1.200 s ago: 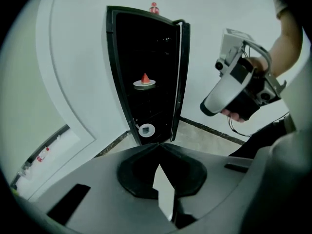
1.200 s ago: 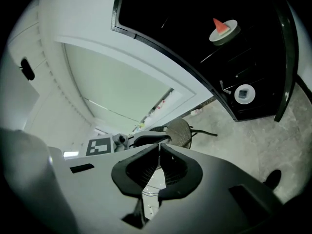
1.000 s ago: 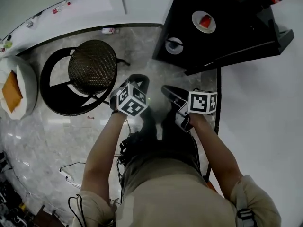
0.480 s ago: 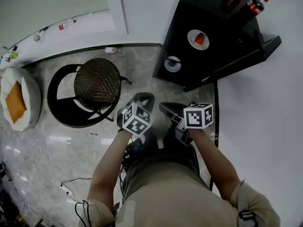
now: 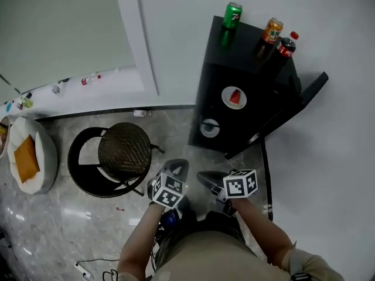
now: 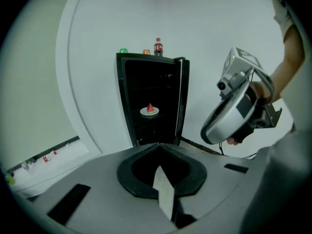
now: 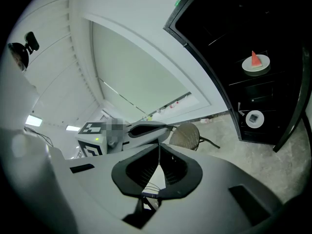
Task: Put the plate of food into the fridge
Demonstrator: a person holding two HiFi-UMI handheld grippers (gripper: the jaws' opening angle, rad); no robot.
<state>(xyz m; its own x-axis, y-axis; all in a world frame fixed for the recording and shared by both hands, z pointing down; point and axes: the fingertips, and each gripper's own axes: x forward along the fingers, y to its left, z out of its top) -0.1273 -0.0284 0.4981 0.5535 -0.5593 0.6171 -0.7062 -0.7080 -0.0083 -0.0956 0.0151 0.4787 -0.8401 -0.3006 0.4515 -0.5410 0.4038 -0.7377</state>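
Plate of food (image 5: 234, 97): red wedge on white dish, seated on an upper shelf inside fridge (image 5: 252, 57). Left gripper (image 5: 177, 167) and right gripper (image 5: 203, 177): both clenched, empty, before fridge. Risk: fridge door (image 5: 307, 92) stands open; a hard shove could topple cans (image 5: 232, 14) on top.

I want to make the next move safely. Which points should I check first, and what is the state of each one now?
1. Plate of food rests on a shelf inside the fridge: ok.
2. Left gripper shut, with nothing between its jaws: ok.
3. Right gripper shut and empty: ok.
4. Fridge door closed: not ok, it stands wide open.
5. Plate set far enough back from the shelf edge for the door to close: cannot tell.
6. Green can, orange can and bottle upright on top: ok.
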